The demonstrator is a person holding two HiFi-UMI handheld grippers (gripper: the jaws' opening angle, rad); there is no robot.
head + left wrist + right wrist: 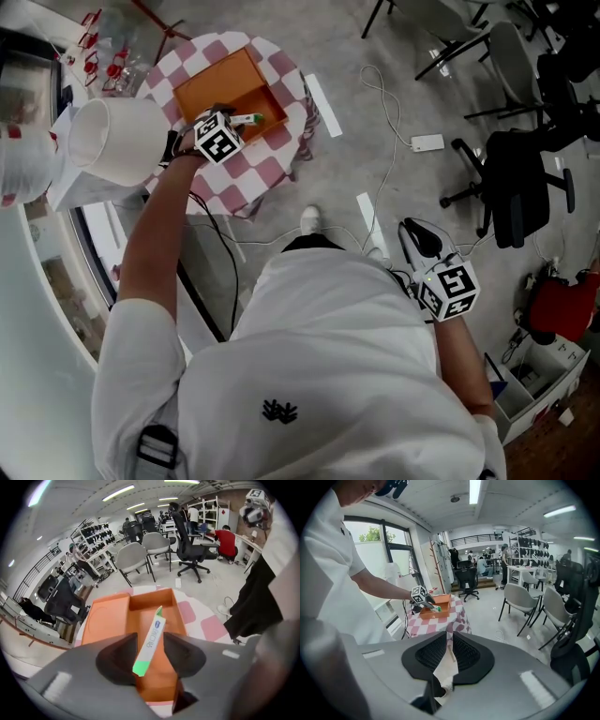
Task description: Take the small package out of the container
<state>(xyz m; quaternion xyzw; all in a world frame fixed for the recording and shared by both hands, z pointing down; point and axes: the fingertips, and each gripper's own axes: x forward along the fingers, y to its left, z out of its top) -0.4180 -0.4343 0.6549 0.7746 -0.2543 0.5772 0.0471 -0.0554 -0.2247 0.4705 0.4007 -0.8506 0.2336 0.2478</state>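
An open orange box (225,86) sits on a small round table with a pink-checked cloth (272,173). My left gripper (238,121) reaches into the box. In the left gripper view the small package (156,627), a long white pack with green ends, stands tilted between the jaws over the box's floor (166,677). The left gripper (150,641) is open, its jaws wider than the package. My right gripper (419,237) hangs low at my right side, far from the table, shut and empty. From the right gripper (451,641) I see the box (441,605) in the distance.
A white lampshade-like cylinder (117,141) stands just left of the table. Cables and a white adapter (427,142) lie on the floor. Black office chairs (520,183) stand at the right. Grey chairs (133,559) and people are beyond the table.
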